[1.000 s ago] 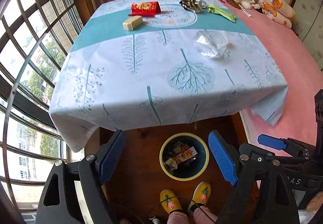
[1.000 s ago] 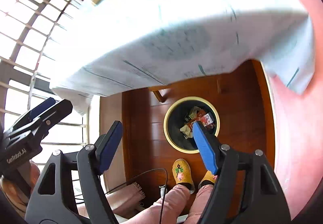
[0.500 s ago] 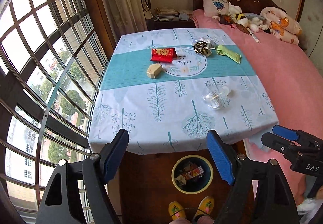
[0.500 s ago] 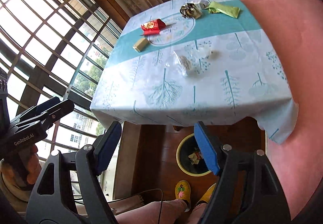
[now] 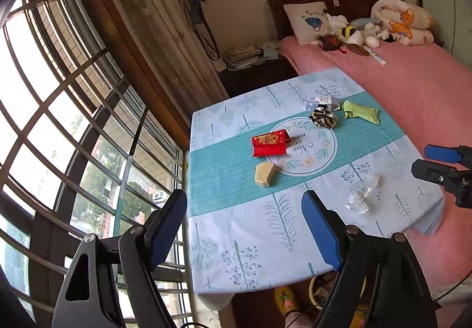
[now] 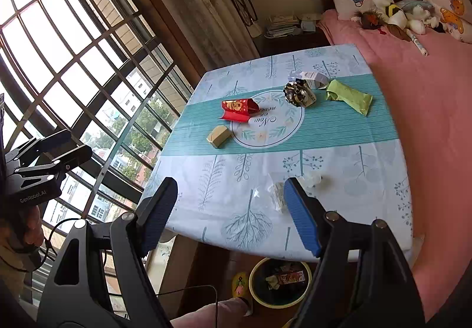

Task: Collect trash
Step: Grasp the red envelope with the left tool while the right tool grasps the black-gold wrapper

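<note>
A table point(image 5: 236, 239) with a leaf-print cloth carries the trash: a red packet point(image 5: 269, 142), a beige box point(image 5: 265, 174), a crumpled foil wrapper point(image 5: 323, 117), a green packet point(image 5: 360, 113), a small white carton point(image 5: 323, 102) and a clear plastic wrapper point(image 5: 362, 195). My left gripper point(image 5: 243, 210) hangs open over the near left part of the table, holding nothing. My right gripper point(image 6: 230, 195) is open too, above the near edge, its right finger beside the clear wrapper point(image 6: 277, 192). Under the table edge stands a yellow-rimmed bin point(image 6: 280, 280) with wrappers inside.
A pink bed point(image 5: 413, 86) with pillows and plush toys borders the table on the right. A barred window point(image 5: 59, 91) runs along the left. A dark nightstand point(image 5: 259, 74) with papers stands behind. The person's foot in a yellow slipper point(image 5: 283, 298) is by the bin.
Both grippers have risen from below the table edge near the bin to above the tabletop. The bin has slid to the bottom of both views. The jaws stayed open.
</note>
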The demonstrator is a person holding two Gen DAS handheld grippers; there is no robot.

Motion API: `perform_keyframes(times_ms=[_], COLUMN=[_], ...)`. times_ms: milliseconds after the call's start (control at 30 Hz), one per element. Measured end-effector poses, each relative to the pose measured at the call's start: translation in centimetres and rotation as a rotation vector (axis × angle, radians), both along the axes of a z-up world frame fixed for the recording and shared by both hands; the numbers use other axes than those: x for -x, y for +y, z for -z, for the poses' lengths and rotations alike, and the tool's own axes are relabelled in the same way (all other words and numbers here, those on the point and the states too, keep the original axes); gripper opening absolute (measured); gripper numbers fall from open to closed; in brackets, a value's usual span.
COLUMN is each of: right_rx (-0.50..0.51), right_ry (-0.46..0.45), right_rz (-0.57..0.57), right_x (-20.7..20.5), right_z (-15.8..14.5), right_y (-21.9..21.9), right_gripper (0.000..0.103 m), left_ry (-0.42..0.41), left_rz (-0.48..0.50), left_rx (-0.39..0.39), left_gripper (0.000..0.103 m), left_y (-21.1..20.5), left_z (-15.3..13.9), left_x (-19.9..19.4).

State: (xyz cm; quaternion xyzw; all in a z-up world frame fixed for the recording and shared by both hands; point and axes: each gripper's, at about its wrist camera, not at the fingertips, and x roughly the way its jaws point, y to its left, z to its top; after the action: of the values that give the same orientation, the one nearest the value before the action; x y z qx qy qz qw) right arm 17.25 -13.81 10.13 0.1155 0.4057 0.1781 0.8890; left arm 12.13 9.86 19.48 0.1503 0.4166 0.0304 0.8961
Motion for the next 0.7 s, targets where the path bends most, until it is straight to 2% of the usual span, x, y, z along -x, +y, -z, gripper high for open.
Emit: perform_keyframes(times_ms=[167,267,533,700], right_rx=[0.016,0.026,0.018,0.047], right_ry=[-0.002,0.027,0.149,0.195], right_rz=[0.075,0.163,0.396,0.488], right_x=[-5.9,-9.7,-18.5,-22.4], right_z=[0.7,2.0,8.0,11.6], right_y=[1.5,2.4,3.4,3.5], right_gripper=[0.072,0.072,0.072,0.072], left_ry=[0.068,0.13,0.282,0.347], left_rz=[0.163,0.256,0.468,0.566], left_rx=[-0.026,-0.027,-0.023,-0.049], left_gripper=[0.081,0.081,0.081,0.081], left_y=[1.7,3.1,4.4,3.2], left_z=[3.2,5.8,14.4,20.6], left_x=[-8.2,-13.9,-27.6,-33.2])
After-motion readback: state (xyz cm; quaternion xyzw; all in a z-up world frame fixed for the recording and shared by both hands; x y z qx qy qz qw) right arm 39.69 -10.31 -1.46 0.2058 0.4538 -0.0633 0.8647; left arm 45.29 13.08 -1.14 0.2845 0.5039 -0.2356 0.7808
